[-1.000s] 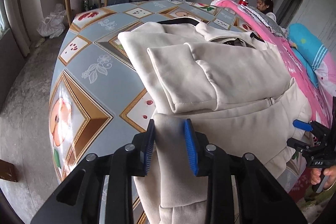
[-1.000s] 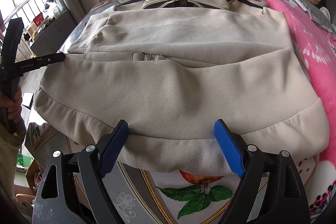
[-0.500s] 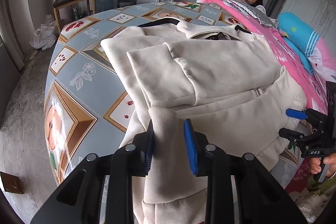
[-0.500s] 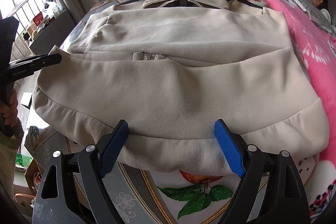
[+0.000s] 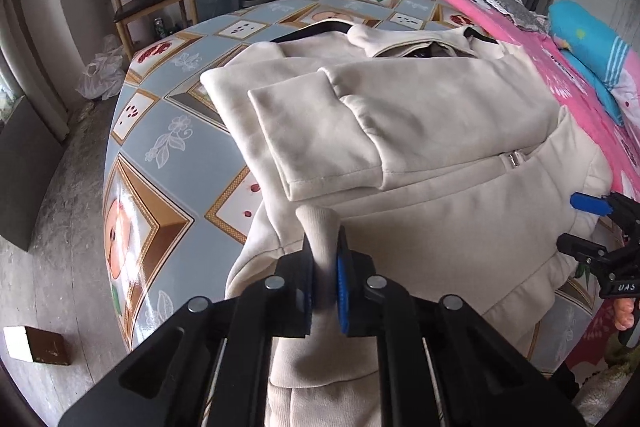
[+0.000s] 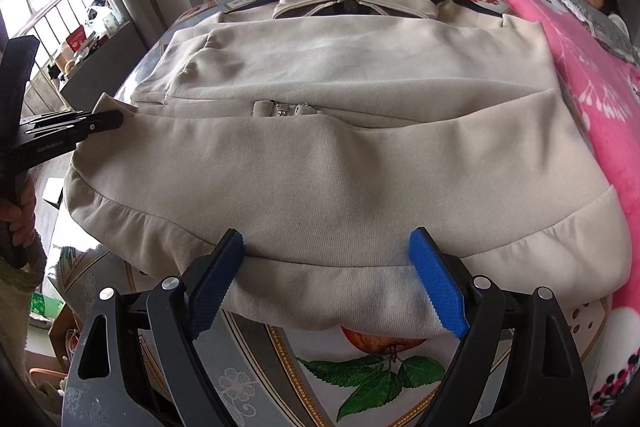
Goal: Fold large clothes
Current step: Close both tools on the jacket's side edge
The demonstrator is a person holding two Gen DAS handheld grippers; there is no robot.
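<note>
Now clamped: left gripper [image 5: 325, 277], jaws apart half a second ago with the cloth loose between them, pinched tight on the near left corner of the cream jacket [image 5: 420, 131], so bottom-up fold likely ready to start on that side. Right gripper [image 6: 326, 281] unchanged, jaws wide and holding nothing, blue pads [image 6: 436, 291] straddling the hem at the table [image 5: 160, 131] edge. Farther on, sleeves folded across the jacket's chest, collar at the far end.

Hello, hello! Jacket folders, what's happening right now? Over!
Left hand-held gripper shut on cream jacket corner. Right hand-held gripper open, straddling the hem, not gripping. Jacket flat on table, sleeves folded in. Nothing in the way.
</note>
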